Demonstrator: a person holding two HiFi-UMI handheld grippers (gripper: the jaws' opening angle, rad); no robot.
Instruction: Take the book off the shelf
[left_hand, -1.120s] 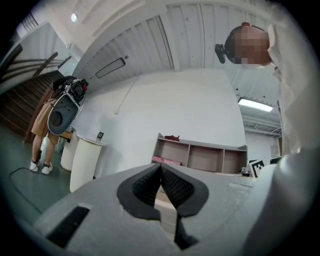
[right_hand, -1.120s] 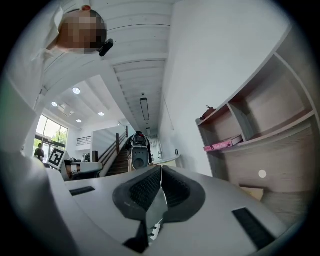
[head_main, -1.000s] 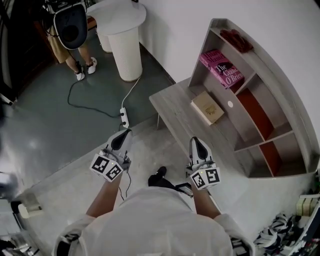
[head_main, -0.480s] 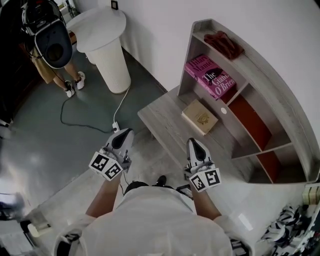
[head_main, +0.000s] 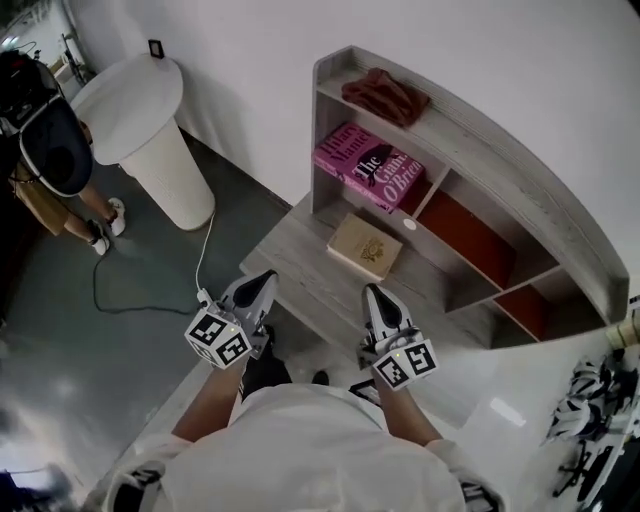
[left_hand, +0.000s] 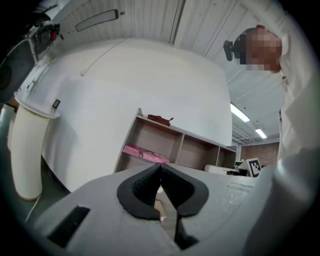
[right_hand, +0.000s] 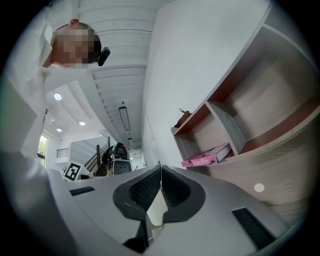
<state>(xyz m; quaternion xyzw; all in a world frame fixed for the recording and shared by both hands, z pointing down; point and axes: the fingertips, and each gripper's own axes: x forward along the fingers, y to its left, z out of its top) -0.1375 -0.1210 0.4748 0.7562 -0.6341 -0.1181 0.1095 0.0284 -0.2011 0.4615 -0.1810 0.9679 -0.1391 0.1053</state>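
Observation:
A pink book (head_main: 366, 166) lies flat in the upper left compartment of a grey wooden shelf unit (head_main: 520, 160); it also shows as the pink book (left_hand: 145, 153) in the left gripper view and the pink book (right_hand: 209, 154) in the right gripper view. A tan book (head_main: 365, 245) lies on the shelf's low front board. My left gripper (head_main: 262, 285) and right gripper (head_main: 372, 297) hover side by side just short of that board, both shut and empty, apart from the books.
A dark red cloth (head_main: 385, 95) lies on the shelf's top. A white round pedestal table (head_main: 150, 130) stands to the left, with a cable (head_main: 200, 270) on the floor. A person's legs (head_main: 60, 190) are at the far left. Clutter sits at the right edge (head_main: 600, 410).
The view has shifted toward the shelf: shelf and books now sit closer and more central. Both grippers have come nearer to the low front board, still shut.

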